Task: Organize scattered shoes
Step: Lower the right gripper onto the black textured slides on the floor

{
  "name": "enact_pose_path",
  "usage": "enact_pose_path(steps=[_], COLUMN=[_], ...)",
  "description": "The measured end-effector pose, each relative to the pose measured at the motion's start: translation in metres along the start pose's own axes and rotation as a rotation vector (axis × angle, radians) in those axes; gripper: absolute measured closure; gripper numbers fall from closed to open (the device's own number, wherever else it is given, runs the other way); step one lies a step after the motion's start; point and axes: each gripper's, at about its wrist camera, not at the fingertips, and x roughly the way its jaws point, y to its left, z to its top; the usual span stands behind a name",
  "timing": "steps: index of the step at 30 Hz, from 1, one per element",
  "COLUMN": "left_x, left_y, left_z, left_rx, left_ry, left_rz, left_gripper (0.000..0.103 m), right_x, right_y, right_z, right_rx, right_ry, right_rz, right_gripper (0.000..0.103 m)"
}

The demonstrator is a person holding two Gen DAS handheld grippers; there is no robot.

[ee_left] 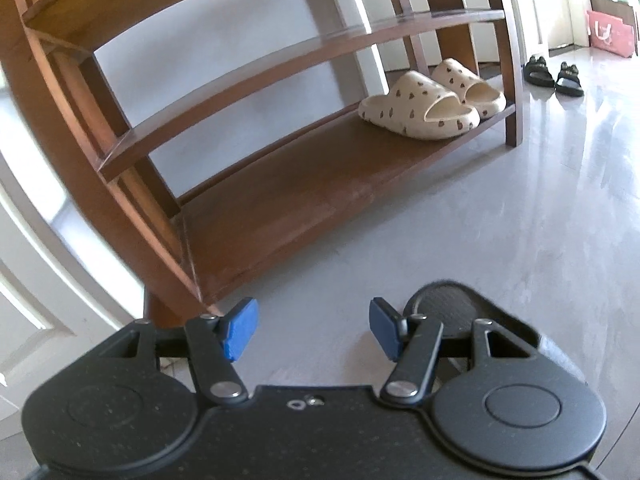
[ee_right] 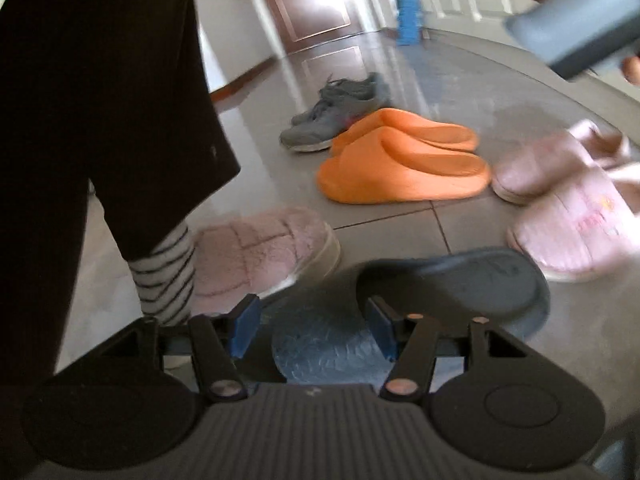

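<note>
I see glossy grey floor tiles [ee_right: 400,220] and a wooden shoe rack [ee_left: 280,208]; my left gripper [ee_left: 312,330] is released, my right gripper [ee_right: 312,330] clasps a dark slipper [ee_right: 460,280].

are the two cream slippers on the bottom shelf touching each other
Touching. In the left wrist view the cream slippers sit side by side on the bottom shelf, their sides pressed together with no gap visible between them.

Black claw [ee_left: 314,330], blue pads [ee_left: 239,330], silver screws
</note>
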Motion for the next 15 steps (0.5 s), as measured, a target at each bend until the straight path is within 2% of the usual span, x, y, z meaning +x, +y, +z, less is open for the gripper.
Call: enact_pose_path(steps=[2,3,4,7,10,13,15], left_x=[0.000,-0.001,-0.002,-0.006,-0.008,-0.007,-0.008], left_y=[0.002,0.002,0.002,0.002,-0.001,-0.004,-0.007], left_z=[-0.002,-0.002,-0.003,-0.002,-0.003,-0.005,-0.007], left_rx=[-0.007,-0.006,-0.004,0.012,0.027,0.043,0.072], left_ry=[0.014,0.016,0.017,0.002,-0.006,0.011,0.019], left_rz=[0.003,0.003,0.003,-0.007,-0.020,-0.041,-0.055], left_gripper=[0.042,0.042,0.042,0.042,0.042,0.042,0.042], right_x=[0.015,0.022,0.022,0.015,0.000,-0.024,-0.037], right_y=[-0.002,-0.003,-0.003,-0.011,-0.018,-0.037,-0.045], right_z=[0.005,0.007,0.007,0.005,-0.001,-0.012,-0.018], right_rx=[-0.031,-0.049,-0.065,-0.064,-0.052,0.001,-0.013], right_ry=[0.058,0.090,0.104,0.133,0.149,0.154,0.156], right_rz=[0.027,0.026,0.018,0.023,-0.064,-0.241,-0.360], right_gripper=[0.048,0.060,0.068,0.074,0.075,0.074,0.073])
